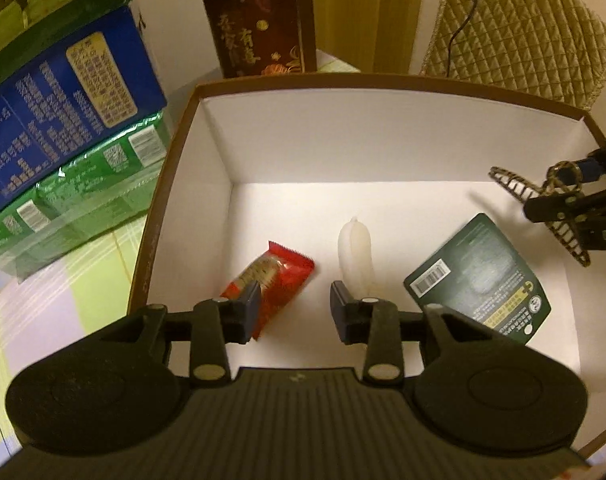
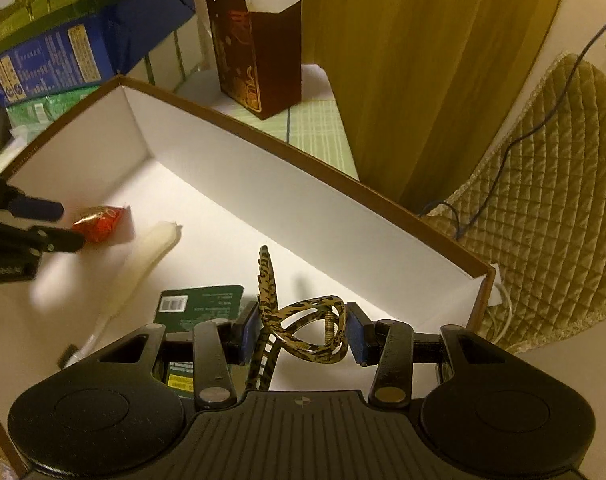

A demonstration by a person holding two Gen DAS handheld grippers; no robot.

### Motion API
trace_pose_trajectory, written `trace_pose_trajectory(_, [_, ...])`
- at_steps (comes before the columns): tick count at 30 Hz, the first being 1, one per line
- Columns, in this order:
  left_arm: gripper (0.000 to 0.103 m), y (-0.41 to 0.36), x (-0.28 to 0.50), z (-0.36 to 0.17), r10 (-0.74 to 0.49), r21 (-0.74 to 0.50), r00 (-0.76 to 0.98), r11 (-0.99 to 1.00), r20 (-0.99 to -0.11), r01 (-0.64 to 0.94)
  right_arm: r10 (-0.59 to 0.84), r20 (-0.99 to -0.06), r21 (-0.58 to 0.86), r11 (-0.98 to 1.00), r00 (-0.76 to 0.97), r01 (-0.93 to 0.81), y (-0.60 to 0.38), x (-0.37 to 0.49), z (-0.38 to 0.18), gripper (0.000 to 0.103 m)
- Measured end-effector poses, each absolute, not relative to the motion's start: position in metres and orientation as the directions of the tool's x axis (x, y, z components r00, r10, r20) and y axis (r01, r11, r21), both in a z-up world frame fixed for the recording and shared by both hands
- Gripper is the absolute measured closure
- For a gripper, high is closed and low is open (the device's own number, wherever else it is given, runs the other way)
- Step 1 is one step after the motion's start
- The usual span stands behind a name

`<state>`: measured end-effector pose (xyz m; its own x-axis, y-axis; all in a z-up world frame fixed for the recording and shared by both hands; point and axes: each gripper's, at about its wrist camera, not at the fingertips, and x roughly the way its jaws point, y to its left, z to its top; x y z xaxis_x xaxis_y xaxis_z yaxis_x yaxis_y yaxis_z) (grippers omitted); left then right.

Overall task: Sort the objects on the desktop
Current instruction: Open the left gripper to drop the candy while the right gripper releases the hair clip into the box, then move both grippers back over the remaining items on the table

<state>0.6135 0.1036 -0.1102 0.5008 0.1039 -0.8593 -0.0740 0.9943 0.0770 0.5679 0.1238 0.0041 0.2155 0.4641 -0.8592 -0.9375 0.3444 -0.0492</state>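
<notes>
A white-lined box with a brown rim holds a red snack packet, a white toothbrush and a dark green packet. My left gripper is open and empty above the box floor, between the red packet and the toothbrush. My right gripper is shut on a leopard-print hair claw clip and holds it over the right part of the box. The clip and right gripper also show in the left wrist view. The red packet, toothbrush and green packet show in the right wrist view.
Stacked blue and green cartons stand left of the box. A dark red gift bag stands behind it. A quilted chair cushion with a cable lies to the right, beside a mustard curtain.
</notes>
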Motion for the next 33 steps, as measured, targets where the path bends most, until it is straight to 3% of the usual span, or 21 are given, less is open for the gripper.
trace_pose_trajectory(3, [0.069,0.103,0.612,-0.107,0.104,0.083,0.511,0.995,-0.853,-0.063,0.451,-0.86,-0.088,0.331,0.239,-0.94,0.127,0.565,-0.001,0.061])
trace_pose_trajectory(8, [0.055,0.098,0.605,-0.102,0.111,0.106,0.524,0.994,-0.845,-0.039,0.438,-0.846,-0.169,0.323,0.305,-0.931,0.132,0.56,-0.008,0.061])
trace_pose_trajectory(10, [0.049,0.096,0.602,-0.099,0.121,0.123,0.529,0.992,-0.84,-0.032,0.435,-0.844,-0.19,0.307,0.315,-0.933,0.133,0.557,-0.01,0.056])
trace_pose_trajectory(11, [0.049,0.096,0.6,-0.097,0.123,0.128,0.533,0.991,-0.837,-0.027,0.448,-0.836,-0.194,0.299,0.316,-0.934,0.131,0.555,-0.008,0.046])
trace_pose_trajectory(12, [0.048,0.096,0.598,-0.095,0.121,0.131,0.537,0.991,-0.835,-0.021,0.46,-0.828,-0.196,0.298,0.321,-0.934,0.129,0.553,-0.005,0.029])
trace_pose_trajectory(14, [0.044,0.096,0.593,-0.09,0.118,0.13,0.543,0.991,-0.831,-0.017,0.5,-0.807,-0.185,0.293,0.316,-0.938,0.122,0.55,0.003,0.016])
trace_pose_trajectory(23, [0.021,0.095,0.55,-0.048,0.111,0.139,0.608,0.99,-0.786,0.0,0.594,-0.777,-0.044,0.275,0.206,-0.96,0.071,0.534,0.042,0.006])
trace_pose_trajectory(33, [0.013,0.087,0.48,-0.006,0.082,0.08,0.666,0.996,-0.742,-0.033,0.657,-0.733,0.037,0.295,0.174,-0.955,0.011,0.501,0.08,0.002])
